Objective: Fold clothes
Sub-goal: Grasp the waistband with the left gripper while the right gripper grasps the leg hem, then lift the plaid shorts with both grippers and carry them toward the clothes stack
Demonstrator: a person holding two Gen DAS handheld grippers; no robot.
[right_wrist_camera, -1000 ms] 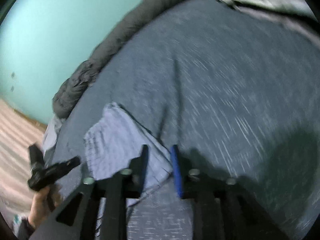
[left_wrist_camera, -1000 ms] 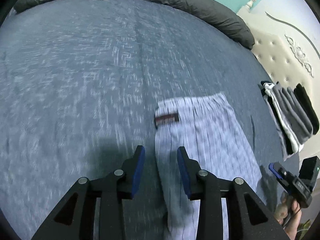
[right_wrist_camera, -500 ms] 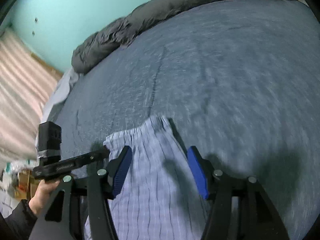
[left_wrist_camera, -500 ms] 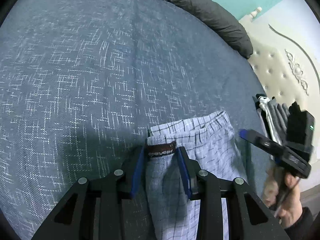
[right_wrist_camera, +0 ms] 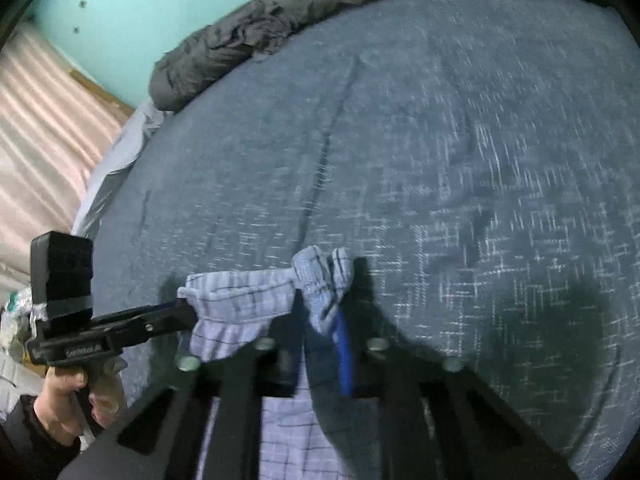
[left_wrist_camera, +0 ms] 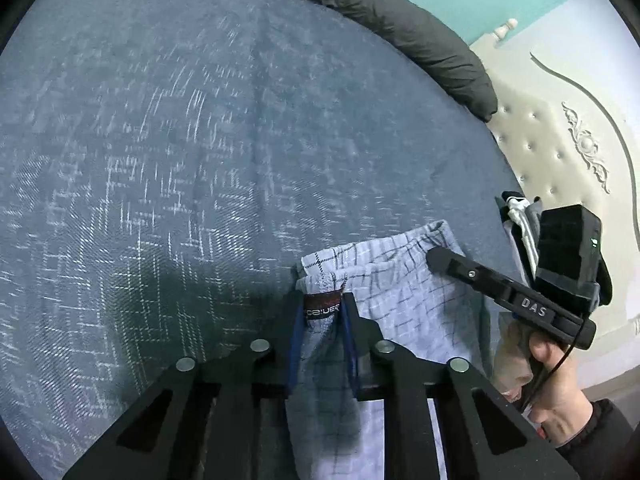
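A pair of pale blue checked shorts [left_wrist_camera: 400,280] is held up over a bed [left_wrist_camera: 180,160] covered in a blue-grey woven spread. Both hand-held grippers grip the waistband, one at each end.

In the left wrist view, the left hand-held gripper [left_wrist_camera: 322,320] has its two blue-padded fingers narrowed onto one bunched end of the waistband, right where a dark label [left_wrist_camera: 322,307] with red edging is sewn. The fabric falls from there toward the camera between the black finger arms. The waistband runs away to the right to the right hand-held gripper [left_wrist_camera: 436,258], whose black tip bites the other end. A hand [left_wrist_camera: 560,392] in a dark sleeve holds that tool.

In the right wrist view, the right hand-held gripper [right_wrist_camera: 320,312] is pinched narrow on a knot of gathered waistband, and the cloth stretches left to the left hand-held gripper [right_wrist_camera: 188,312]. So the waistband's long line spans side to side between the two tools, and the legs hang down toward the near edge of the bed.

A rolled dark grey duvet [left_wrist_camera: 400,20] lies along the far edge of the bed. A stack of folded grey and black clothes [left_wrist_camera: 520,216] sits at the bed's right edge, beside a cream tufted headboard [left_wrist_camera: 560,152].
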